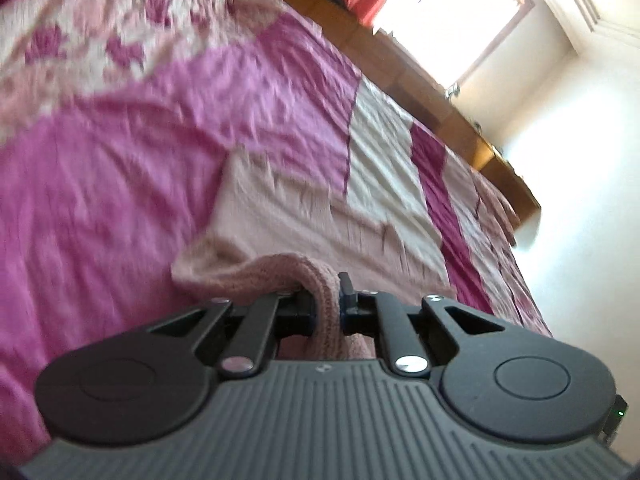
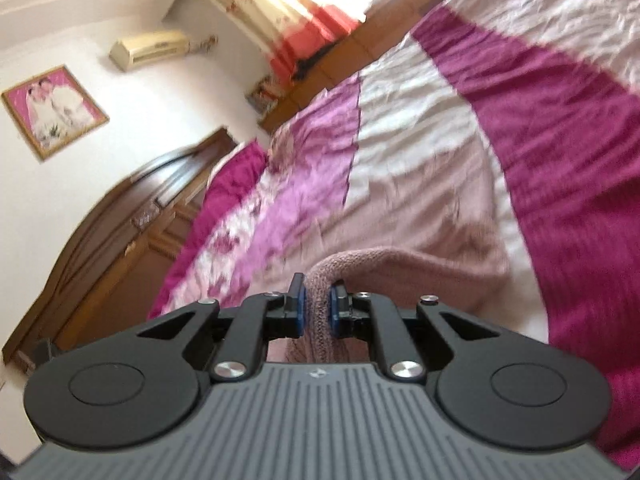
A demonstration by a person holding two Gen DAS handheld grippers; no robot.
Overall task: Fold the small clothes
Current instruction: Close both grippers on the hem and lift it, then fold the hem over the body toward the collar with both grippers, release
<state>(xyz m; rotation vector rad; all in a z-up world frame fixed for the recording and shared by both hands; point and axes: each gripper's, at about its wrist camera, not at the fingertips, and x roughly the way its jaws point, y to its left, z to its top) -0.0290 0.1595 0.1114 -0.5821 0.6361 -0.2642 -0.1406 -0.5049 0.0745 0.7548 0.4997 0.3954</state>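
Pink knit garment (image 1: 304, 216) lying mid-frame on the bedspread (image 1: 120, 184) in the left wrist view, near edge bunching up into a ribbed roll at lower centre. Same garment (image 2: 420, 220) showing centre-right in the right wrist view, edge likewise lifting off the bed.

Left gripper (image 1: 326, 304) clamping tight on that ribbed edge, knit hanging down between the jaws toward the camera. Right gripper (image 2: 318, 304) pinching another stretch of the edge, blue pads (image 2: 301, 308) pressing into the knit from both sides.

Rest of garment lying flat, spreading away toward upper right in the left view.

Bedspread running magenta, pink and cream in patches, wrinkling all over. Wooden headboard (image 2: 120, 232) sitting at left in the right view, framed picture (image 2: 54, 110) hanging upper left, air conditioner (image 2: 150, 48) above it. Bright window (image 1: 452, 12) blowing out upper right in the left view. Both views blurring.
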